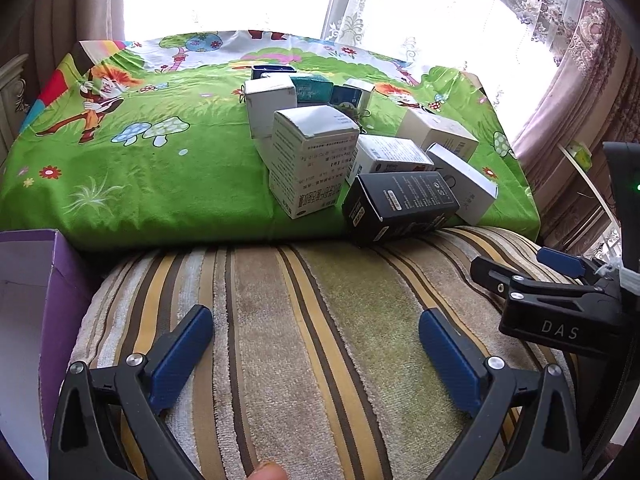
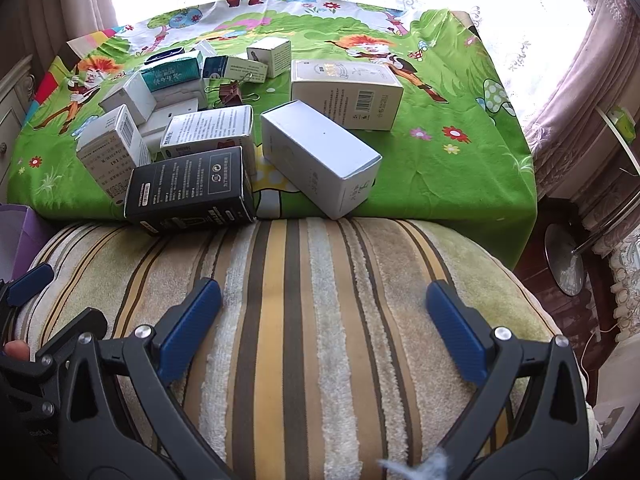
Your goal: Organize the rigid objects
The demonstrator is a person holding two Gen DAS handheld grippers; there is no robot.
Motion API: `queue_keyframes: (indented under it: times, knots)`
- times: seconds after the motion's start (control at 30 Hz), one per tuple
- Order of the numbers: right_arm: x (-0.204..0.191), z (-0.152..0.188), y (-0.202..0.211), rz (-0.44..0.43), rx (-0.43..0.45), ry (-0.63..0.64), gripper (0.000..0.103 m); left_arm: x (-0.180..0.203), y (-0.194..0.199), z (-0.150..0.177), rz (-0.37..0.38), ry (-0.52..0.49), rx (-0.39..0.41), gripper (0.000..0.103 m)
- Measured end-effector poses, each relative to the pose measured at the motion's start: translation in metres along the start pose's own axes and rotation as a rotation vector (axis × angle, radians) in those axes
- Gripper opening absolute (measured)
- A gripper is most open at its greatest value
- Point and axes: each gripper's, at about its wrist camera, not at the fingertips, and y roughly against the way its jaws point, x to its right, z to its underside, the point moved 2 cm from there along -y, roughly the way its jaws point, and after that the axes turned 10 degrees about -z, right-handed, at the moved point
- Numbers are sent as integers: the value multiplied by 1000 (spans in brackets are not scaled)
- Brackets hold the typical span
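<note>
Nothing looks sorted yet: the boxes lie jumbled on the green cloth-covered table. The black box overhangs its near edge. Both the left gripper and right gripper gape wide, empty, over the striped cushion, which offers clear room.

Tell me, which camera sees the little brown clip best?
The right wrist view. There the brown binder clip lies in plain sight on the green cloth, among the boxes. In the left wrist view the tall white box mostly hides it, so I cannot pick it out.
</note>
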Motion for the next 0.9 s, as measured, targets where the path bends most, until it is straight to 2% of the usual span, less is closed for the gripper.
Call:
queue_keyframes:
  times: [0.9]
  knots:
    - [0, -1, 0, -2, 7, 1, 103, 0, -3, 2, -15, 1, -15, 103]
